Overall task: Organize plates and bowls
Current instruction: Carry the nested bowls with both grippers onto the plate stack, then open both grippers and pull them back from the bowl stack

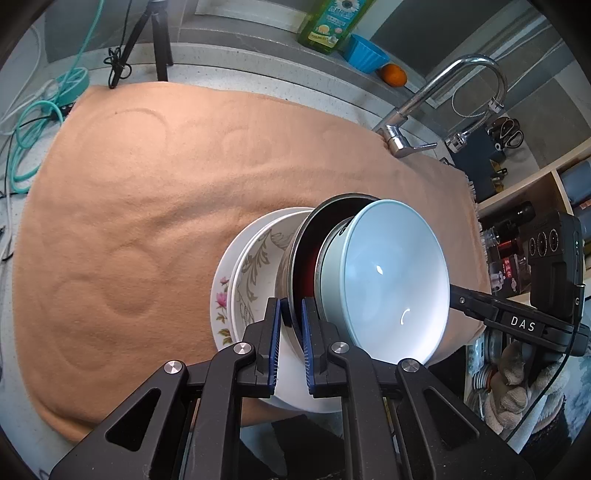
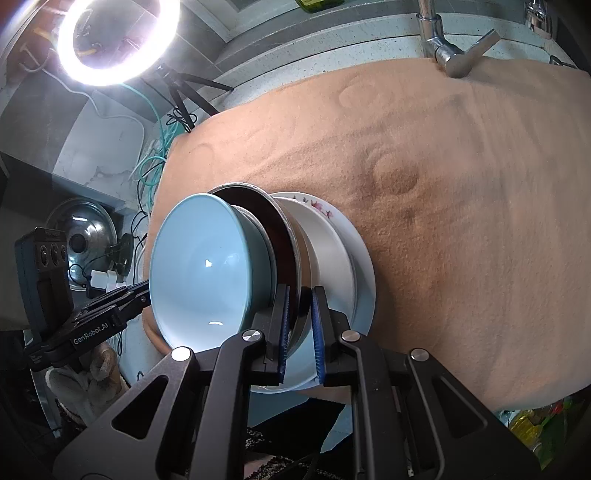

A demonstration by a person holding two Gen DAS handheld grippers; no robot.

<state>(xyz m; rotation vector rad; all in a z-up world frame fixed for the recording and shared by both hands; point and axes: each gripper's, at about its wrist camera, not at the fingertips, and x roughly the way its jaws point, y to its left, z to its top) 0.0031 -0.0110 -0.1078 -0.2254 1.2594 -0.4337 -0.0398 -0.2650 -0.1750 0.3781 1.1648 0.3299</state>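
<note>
A nested stack stands on the orange cloth (image 1: 147, 206): a floral plate (image 1: 221, 295) at the bottom, a white patterned bowl (image 1: 255, 273), a steel bowl with a dark red inside (image 1: 303, 251), and a pale blue bowl (image 1: 391, 277) on top. My left gripper (image 1: 291, 332) is shut on the steel bowl's rim. My right gripper (image 2: 300, 325) is shut on the same steel bowl (image 2: 284, 229) from the opposite side, beside the blue bowl (image 2: 199, 266) and above the floral plate (image 2: 354, 236). Each gripper shows in the other's view, at the stack's far side.
The orange cloth (image 2: 461, 206) covers the counter and bears round dents. A steel faucet (image 1: 443, 96) stands at the back right. A green soap bottle (image 1: 332, 22), a blue cup (image 1: 365, 53) and an orange (image 1: 394, 75) sit on the ledge. A tripod (image 1: 155, 40), cables and a ring light (image 2: 114, 40) are at the left.
</note>
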